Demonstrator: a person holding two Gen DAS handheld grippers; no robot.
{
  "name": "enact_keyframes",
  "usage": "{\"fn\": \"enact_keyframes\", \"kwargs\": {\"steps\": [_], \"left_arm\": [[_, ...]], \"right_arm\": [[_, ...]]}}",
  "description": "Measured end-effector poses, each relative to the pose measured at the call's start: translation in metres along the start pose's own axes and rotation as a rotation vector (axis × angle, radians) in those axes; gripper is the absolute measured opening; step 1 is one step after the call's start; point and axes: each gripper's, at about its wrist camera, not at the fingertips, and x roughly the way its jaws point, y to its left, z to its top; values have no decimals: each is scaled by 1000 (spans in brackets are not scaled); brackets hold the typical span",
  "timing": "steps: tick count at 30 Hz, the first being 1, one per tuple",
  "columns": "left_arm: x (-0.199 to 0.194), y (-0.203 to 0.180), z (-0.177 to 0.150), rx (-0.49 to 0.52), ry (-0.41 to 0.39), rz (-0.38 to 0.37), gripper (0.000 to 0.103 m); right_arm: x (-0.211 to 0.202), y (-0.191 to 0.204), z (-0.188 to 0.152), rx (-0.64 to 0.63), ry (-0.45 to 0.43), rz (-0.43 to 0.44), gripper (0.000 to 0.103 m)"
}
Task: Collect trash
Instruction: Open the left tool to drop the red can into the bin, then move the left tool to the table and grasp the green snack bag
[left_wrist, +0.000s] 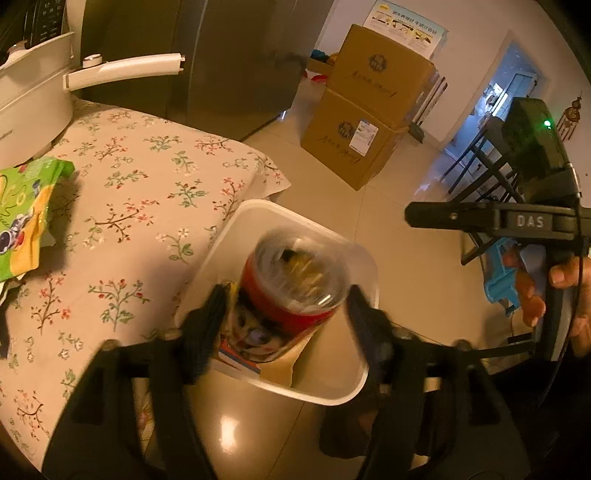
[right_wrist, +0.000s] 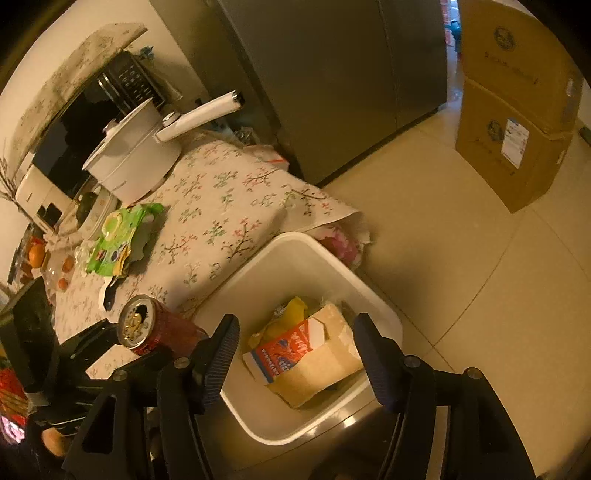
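Left wrist: red can (left_wrist: 291, 295) between parted left claw (left_wrist: 286, 314) fingers.

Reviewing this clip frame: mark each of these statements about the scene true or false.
1. A red can lies between the fingers of the left tool. True.
2. The right tool grips the green snack bag. False: its jaws stand open with nothing held, and the bag lies on the floral tablecloth.
3. The white bin is empty. False: it already holds a red-and-white carton and brown paper.
4. Two cardboard boxes are stacked on the floor. True.
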Motion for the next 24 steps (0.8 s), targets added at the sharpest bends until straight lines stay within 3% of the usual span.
{"fn": "enact_keyframes", "kwargs": {"steps": [2,8,24], "left_arm": [[-1,-2,0,7,-13,31,93],[-5,0,-3,22,-3,86,98],[-41,46,-7,-66,-39,182,102]], "right_arm": [[0,-2,1,5,-2,0,69],[2,-2,0,-9,7,-16,71],[12,22,1,-58,18,-43,82]]}}
